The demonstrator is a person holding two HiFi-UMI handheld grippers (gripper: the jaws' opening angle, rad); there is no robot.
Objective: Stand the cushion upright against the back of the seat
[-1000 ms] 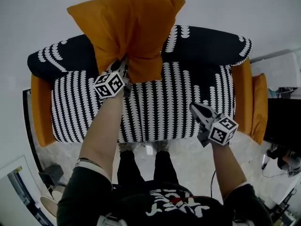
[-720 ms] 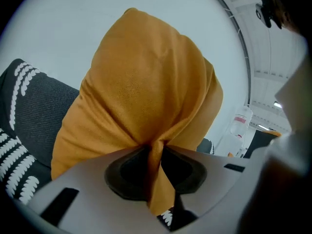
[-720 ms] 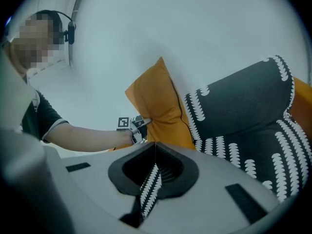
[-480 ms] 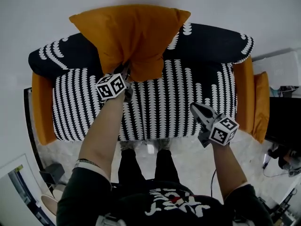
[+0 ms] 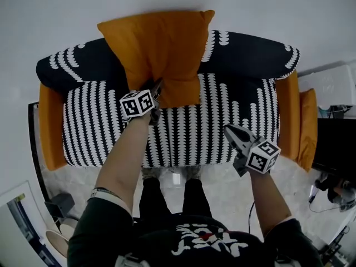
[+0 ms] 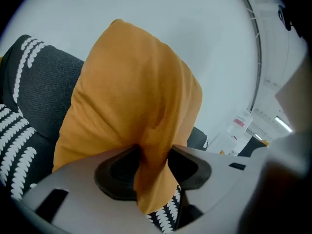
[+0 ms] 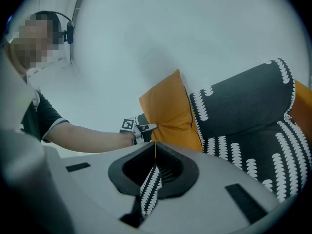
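release step: the cushion (image 5: 158,52) leans upright on the sofa back (image 5: 245,52), its bottom edge loosely pinched in the left gripper (image 5: 158,91), whose jaws have just been opening; next, let go fully and withdraw gently, while the right gripper (image 5: 228,128) hangs closed and empty, well short of that back.

From the head we look steeply down on the whole sofa (image 5: 222,121), its back far from us. Our left gripper view sits very close to the cushion (image 6: 136,91), facing the far wall (image 6: 195,23). Our right gripper view looks leftward across the sofa from further off. All three share the cushion and the sofa's back.
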